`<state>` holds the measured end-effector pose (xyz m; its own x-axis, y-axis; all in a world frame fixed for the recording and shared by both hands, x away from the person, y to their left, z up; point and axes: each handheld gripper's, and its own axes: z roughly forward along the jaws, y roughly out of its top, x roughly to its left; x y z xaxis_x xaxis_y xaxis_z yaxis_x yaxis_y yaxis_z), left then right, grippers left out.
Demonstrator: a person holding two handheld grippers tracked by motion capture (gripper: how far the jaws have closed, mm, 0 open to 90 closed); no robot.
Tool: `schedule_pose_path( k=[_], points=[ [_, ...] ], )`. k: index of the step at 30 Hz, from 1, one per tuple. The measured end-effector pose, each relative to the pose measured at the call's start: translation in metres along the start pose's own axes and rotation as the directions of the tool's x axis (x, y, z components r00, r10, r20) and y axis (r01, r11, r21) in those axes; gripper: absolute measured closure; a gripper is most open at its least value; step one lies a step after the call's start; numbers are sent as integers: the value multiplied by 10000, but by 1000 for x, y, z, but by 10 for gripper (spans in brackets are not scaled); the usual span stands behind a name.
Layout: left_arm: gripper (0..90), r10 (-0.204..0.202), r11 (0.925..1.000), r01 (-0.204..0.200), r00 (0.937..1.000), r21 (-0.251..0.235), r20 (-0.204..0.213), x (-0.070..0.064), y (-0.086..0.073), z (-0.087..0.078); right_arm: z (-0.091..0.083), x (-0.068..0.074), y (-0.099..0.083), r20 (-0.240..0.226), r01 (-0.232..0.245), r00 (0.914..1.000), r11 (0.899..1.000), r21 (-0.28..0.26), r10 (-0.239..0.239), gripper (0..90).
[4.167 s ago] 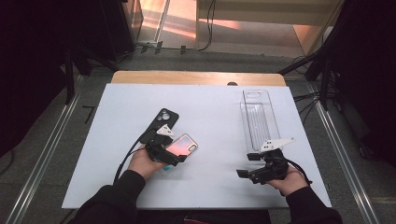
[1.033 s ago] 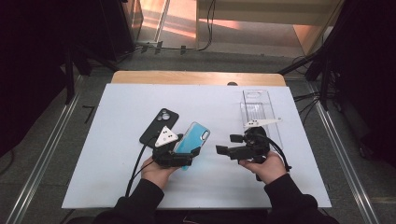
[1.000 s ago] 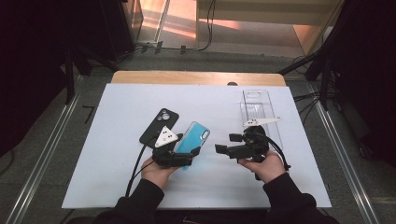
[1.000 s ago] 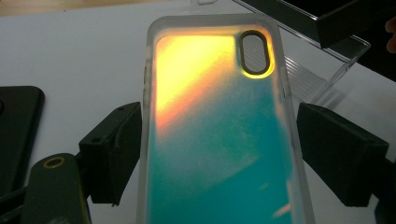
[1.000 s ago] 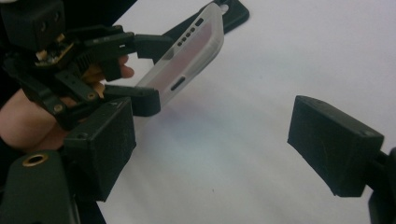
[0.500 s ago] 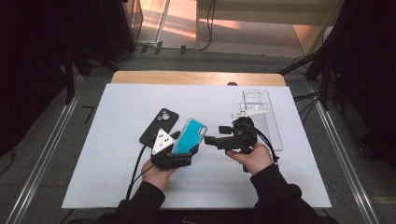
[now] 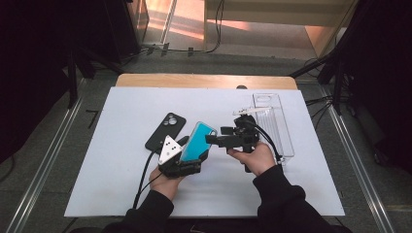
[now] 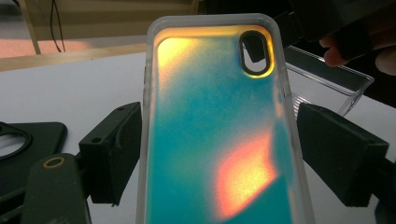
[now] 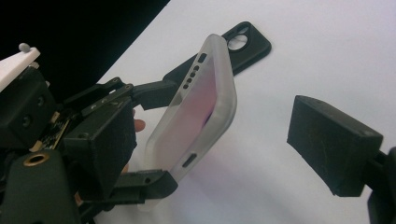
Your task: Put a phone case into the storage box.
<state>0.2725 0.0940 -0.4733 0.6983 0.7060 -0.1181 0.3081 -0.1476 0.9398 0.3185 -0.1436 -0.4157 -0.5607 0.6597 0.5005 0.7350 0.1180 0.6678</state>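
The teal phone case [image 7: 197, 142] is held up off the white table [image 7: 121, 160] and squeezed along its long sides by the left gripper [image 7: 187, 158]. Its long way points up and away, with the camera hole on top. The right gripper [image 7: 213, 139] is spread wide, just beside its upper edge. A black case [image 7: 165, 131] lies flat nearby, and a clear tray [image 7: 274, 128] sits on the right.

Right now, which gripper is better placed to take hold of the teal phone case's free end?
Right. The right gripper is open, level with the teal phone case, its fingers straddling the near edge. The left gripper already clamps the case's lower end.
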Motion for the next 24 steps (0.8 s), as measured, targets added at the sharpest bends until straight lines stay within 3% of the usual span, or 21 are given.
schedule_pose_path(
  k=[3, 6, 7, 8, 9, 11, 16, 19, 21, 24],
  points=[
    [169, -45, 10000, 45, 10000, 38, -11, -1, -1, 1, 4, -1, 2, -102, -145, 9998, 9999, 1, 145, 156],
    [169, -59, 10000, 59, 10000, 60, -39, -1, -1, 1, 7, -4, 3, -342, -478, 9983, 9989, 30, 478, 250],
    [169, -52, 10000, 52, 10000, 44, -77, -1, -1, 1, 9, -6, 4, -392, -818, 9958, 9965, 156, 823, 318],
    [169, -52, 10000, 52, 10000, 44, -77, -1, -1, 1, 9, -6, 4, -392, -818, 9958, 9965, 156, 823, 318],
    [169, -63, 10000, 64, 9999, 48, -94, -1, -1, 1, 11, -8, 4, -483, -1246, 9909, 9917, 308, 1260, 380],
    [169, -90, 9999, 90, 9999, 76, -79, -2, -1, 1, 12, -9, 4, -494, -1351, 9893, 9900, 393, 1370, 397],
    [169, -61, 9998, 63, 9999, 190, -89, -4, 0, 2, 12, -11, 5, -290, -1932, 9804, 9795, 575, 1951, 584],
    [169, 97, 9996, -94, 9999, 256, -100, -6, -1, 2, 10, -13, 6, -333, -2126, 9761, 9754, 585, 2148, 749],
    [169, 86, 9996, -84, 9999, 254, -80, -6, -1, 3, 10, -13, 6, -388, -2144, 9754, 9747, 638, 2171, 753],
    [169, 104, 9994, -102, 9999, 317, -70, -7, -1, 3, 9, -16, 6, -605, -2438, 9666, 9663, 821, 2490, 765]
  ],
)
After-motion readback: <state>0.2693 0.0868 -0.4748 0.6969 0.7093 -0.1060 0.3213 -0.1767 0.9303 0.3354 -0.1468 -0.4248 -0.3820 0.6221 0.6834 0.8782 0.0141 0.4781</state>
